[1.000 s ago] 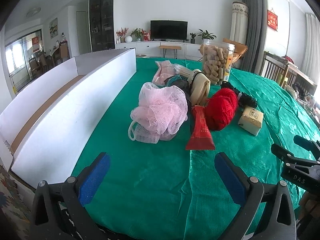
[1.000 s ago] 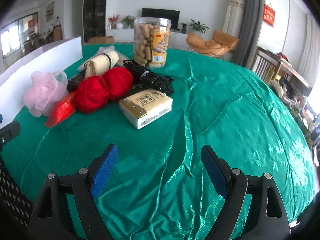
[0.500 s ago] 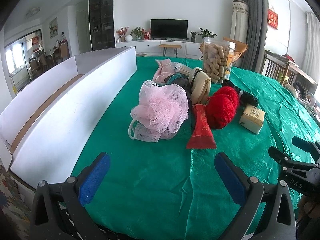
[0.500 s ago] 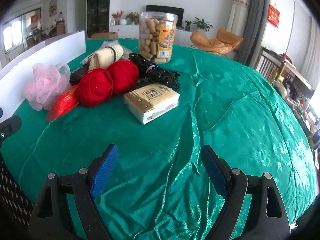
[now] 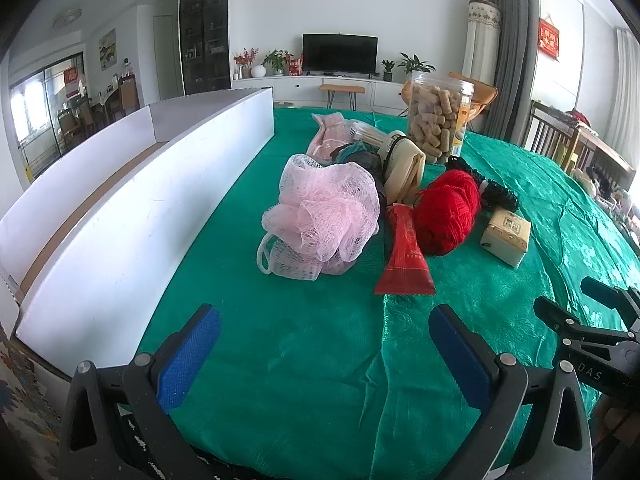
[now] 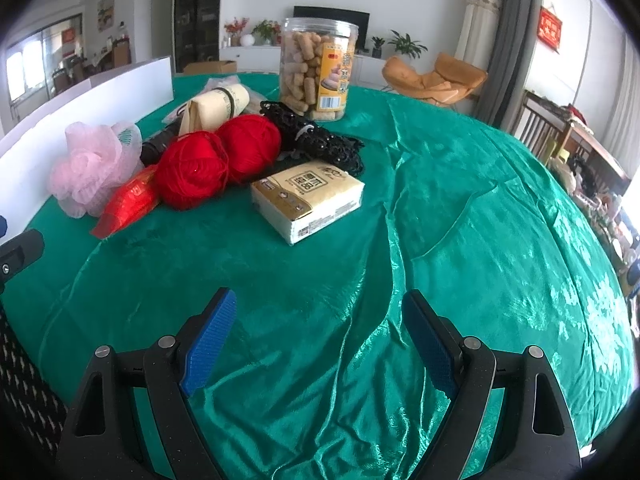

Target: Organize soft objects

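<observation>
Left tool [image 5: 324,354]: jaws wide apart, nothing between the blue pads, hovering over bare green cloth at the near edge of the worktop [image 5: 280,380]. Right tool [image 6: 316,340]: same, spread wide, empty, touching nothing.

Soft items sit in one cluster mid-worktop, ahead of both tools. Nearest the left tool: pink mesh pouf [image 5: 324,216], just right of the long white box [image 5: 132,216]. Very light, fully compressible, so pads would have to close nearly all the way. I'd pinch into the bunched centre, not the loose outer frills or the white loop.

Red pouch [image 5: 404,256] lies touching the pouf and the red yarn [image 5: 450,210]. Film looks slick; likely to slide in the pads.

Right view shows the yarn is two balls [image 6: 216,160]. Light, springy, good friction. Grab across the middle; a loose strand could trail.

Tissue pack [image 6: 308,198] is nearest the right tool: soft block, squeeze across the short sides.

Snack jar [image 6: 314,68] at the back is rigid, probably not part of the job.
</observation>
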Tool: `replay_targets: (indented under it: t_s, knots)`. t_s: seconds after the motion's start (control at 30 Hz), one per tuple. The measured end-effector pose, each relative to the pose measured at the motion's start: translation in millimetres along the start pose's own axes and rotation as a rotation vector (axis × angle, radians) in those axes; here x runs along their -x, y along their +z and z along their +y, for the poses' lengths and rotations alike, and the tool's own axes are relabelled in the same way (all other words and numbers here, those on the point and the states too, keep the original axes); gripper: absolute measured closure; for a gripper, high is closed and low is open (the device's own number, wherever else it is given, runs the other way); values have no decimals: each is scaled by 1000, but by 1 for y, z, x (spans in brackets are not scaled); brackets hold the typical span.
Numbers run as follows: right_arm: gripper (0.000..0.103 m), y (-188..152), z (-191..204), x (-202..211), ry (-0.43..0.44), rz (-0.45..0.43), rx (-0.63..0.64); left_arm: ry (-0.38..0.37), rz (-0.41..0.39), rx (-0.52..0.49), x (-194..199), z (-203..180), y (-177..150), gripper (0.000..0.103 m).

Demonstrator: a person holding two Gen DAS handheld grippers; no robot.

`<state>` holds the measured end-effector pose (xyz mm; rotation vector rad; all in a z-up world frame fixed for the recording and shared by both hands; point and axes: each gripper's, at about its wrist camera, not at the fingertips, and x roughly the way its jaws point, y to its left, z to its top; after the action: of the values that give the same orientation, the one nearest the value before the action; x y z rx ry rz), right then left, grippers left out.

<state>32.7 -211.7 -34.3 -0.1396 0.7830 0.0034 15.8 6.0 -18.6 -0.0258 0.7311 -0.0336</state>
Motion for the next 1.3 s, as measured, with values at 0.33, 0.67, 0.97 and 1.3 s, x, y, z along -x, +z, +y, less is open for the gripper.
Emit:
replay_targets:
  t_s: [0.33,0.67,0.97,1.3]
  knots:
    - [16,0,-1,-4,-1,17,-3,2,11,-6,-3,-2,-1,0]
    - [16,-3,2,-6,3,29,-1,0,21,3,-5,0,-1,0]
    - [16,-7,3,-7,6,41,-4,-1,23,3,-6,0,-1,0]
    - [16,-8,3,-8,9,47,-5,-1,27,2,-7,0,-2,0]
